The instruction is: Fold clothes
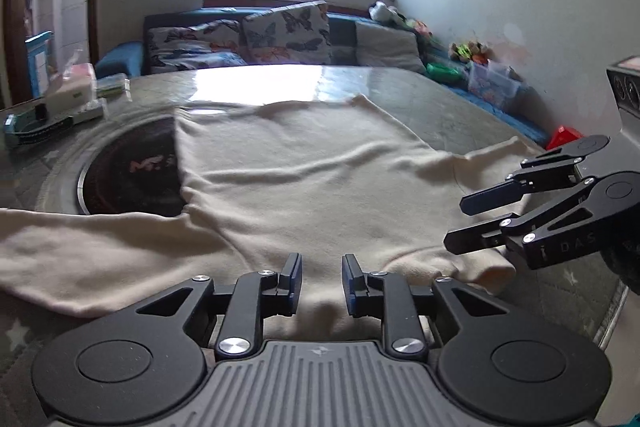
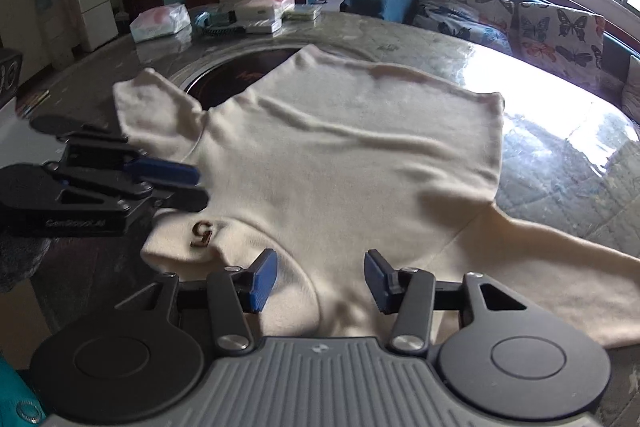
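A cream sweater (image 1: 304,179) lies spread flat on the round table (image 1: 420,95), a sleeve stretched out to each side. Its rolled collar (image 2: 184,243) carries a small brown emblem (image 2: 202,233). My left gripper (image 1: 322,275) hovers low over the near edge of the sweater, pads apart with nothing pressed between them. It shows again as the left gripper (image 2: 200,187) just above the collar. My right gripper (image 2: 320,279) stands open over the shoulder area beside the collar. From the left wrist, the right gripper (image 1: 454,223) reaches in from the right above the collar end (image 1: 494,269).
A dark round hob plate (image 2: 232,75) set in the table is partly covered by the sweater. Boxes and tissue packs (image 2: 264,9) sit at the table's far side. A sofa with butterfly cushions (image 1: 280,31) runs under the window. A grey appliance (image 1: 628,99) stands at the right.
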